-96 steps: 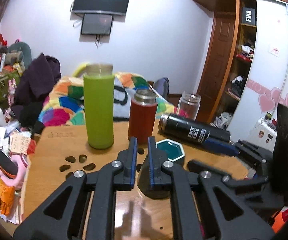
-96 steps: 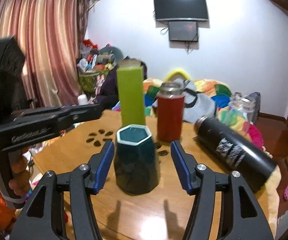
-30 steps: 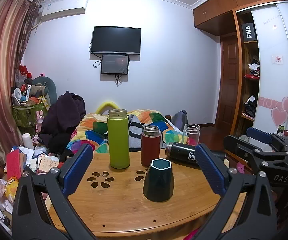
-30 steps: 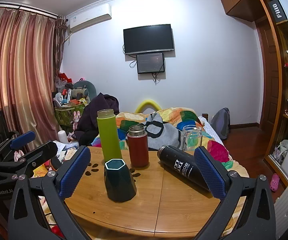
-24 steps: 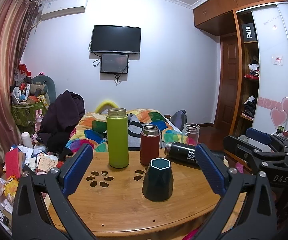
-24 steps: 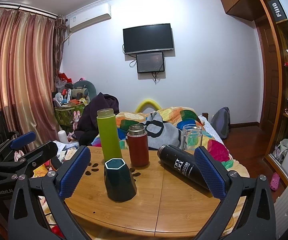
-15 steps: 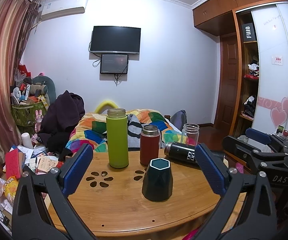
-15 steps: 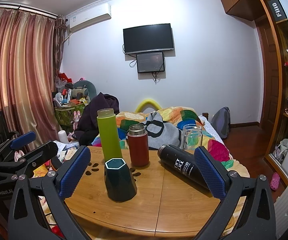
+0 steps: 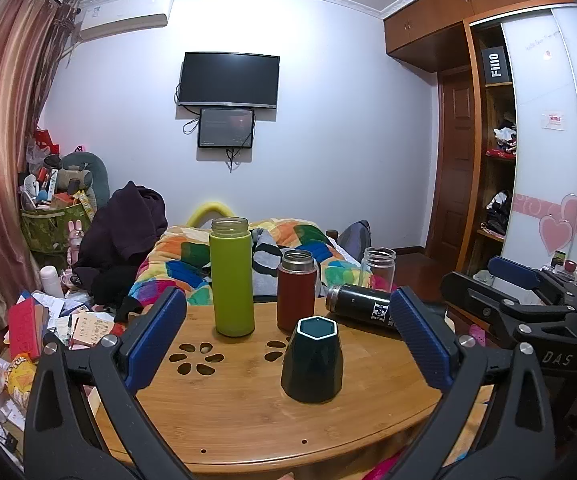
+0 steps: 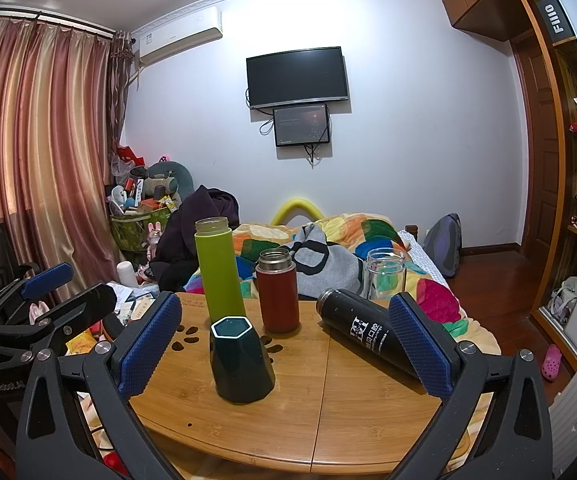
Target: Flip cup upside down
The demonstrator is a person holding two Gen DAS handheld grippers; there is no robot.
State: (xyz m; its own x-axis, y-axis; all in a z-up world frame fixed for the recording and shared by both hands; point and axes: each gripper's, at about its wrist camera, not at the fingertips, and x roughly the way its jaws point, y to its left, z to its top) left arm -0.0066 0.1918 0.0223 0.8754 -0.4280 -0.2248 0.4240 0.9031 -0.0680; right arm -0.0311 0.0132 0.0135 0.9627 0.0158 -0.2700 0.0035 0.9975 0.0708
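Dark teal faceted cup (image 9: 311, 361), hexagonal white-edged rim on top, narrower at the top than at the base (whether that top is open or closed cannot be told), standing untilted on the round wooden table (image 9: 248, 412), untouched.

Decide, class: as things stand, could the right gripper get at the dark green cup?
Probably yes. The right gripper is open, and the dark green cup stands alone on the table before it, slightly left of centre, with nothing between.
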